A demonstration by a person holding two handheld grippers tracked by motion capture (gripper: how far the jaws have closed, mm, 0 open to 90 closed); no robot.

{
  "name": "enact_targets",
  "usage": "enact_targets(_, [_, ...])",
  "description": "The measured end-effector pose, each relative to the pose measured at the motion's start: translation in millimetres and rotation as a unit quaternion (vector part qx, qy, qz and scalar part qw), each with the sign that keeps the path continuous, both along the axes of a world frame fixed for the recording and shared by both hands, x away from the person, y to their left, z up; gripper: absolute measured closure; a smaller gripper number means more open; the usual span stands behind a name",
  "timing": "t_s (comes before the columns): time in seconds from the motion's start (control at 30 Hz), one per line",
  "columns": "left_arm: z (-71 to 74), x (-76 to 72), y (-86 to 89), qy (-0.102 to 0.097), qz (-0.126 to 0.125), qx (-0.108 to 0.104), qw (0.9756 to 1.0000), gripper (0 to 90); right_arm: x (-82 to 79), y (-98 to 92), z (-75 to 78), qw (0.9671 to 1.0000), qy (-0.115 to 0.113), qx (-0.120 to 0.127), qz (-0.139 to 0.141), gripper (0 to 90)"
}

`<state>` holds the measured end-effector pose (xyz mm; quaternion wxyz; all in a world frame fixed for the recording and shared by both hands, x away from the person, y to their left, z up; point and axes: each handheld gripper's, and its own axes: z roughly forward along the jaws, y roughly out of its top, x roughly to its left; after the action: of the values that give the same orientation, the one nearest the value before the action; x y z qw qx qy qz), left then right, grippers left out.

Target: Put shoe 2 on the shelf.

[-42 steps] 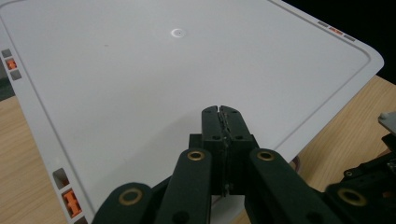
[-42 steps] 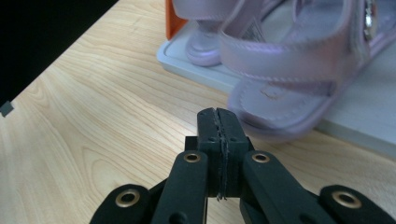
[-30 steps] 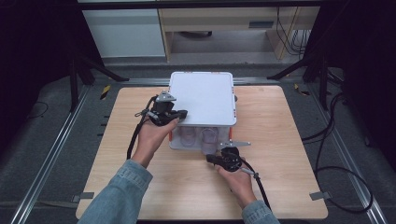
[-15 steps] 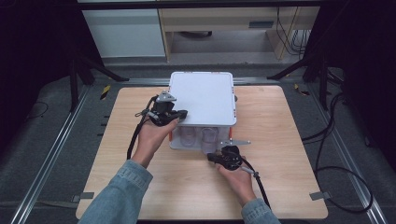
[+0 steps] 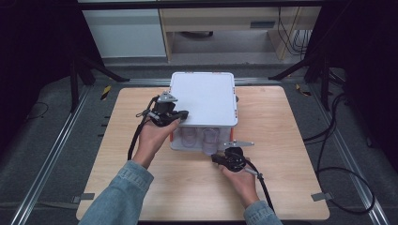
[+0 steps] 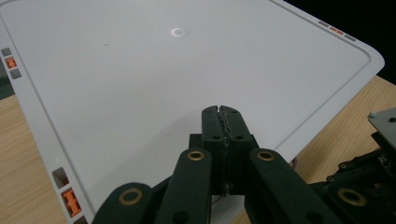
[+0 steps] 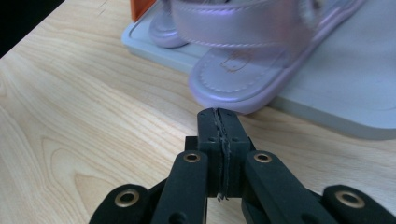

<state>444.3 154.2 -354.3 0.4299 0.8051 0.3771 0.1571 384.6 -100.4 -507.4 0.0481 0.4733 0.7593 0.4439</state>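
Right gripper [image 7: 218, 114], jaws closed and empty, is pointing at the lilac plastic sandal's toe [image 7: 233, 88], lying just ahead, protruding from the white storage box [image 5: 206, 101].

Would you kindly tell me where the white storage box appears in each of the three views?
High view: the white storage box stands mid-table, just beyond both grippers.
Left gripper view: its lid spreads across the frame behind the shut jaws.
Right gripper view: its base lies upper right, under a purple sandal.
Shared landmark: the wooden table.
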Motion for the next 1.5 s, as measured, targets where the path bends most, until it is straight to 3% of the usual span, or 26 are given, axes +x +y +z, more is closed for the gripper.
enact_targets(0.6, [-0.4,0.2,-0.3,-0.001,0.001,-0.001,1.0,89.1,15.8,1.0,5.7,0.9994,-0.023,-0.018,-0.02,89.4])
enact_targets(0.77, [-0.5,0.2,-0.2,-0.001,0.0,-0.001,1.0,89.1,12.4,2.0,6.5,0.9993,-0.025,-0.019,-0.019,88.9])
enact_targets(1.03, [-0.4,0.1,-0.5,-0.001,0.001,-0.001,1.0,89.1,4.7,13.4,3.1,0.9995,-0.016,-0.027,-0.001,89.3])
enact_targets(1.5, [-1.3,0.4,0.2,-0.001,0.0,-0.006,1.0,89.0,19.0,16.1,-2.1,0.9994,-0.012,-0.028,-0.016,89.9])
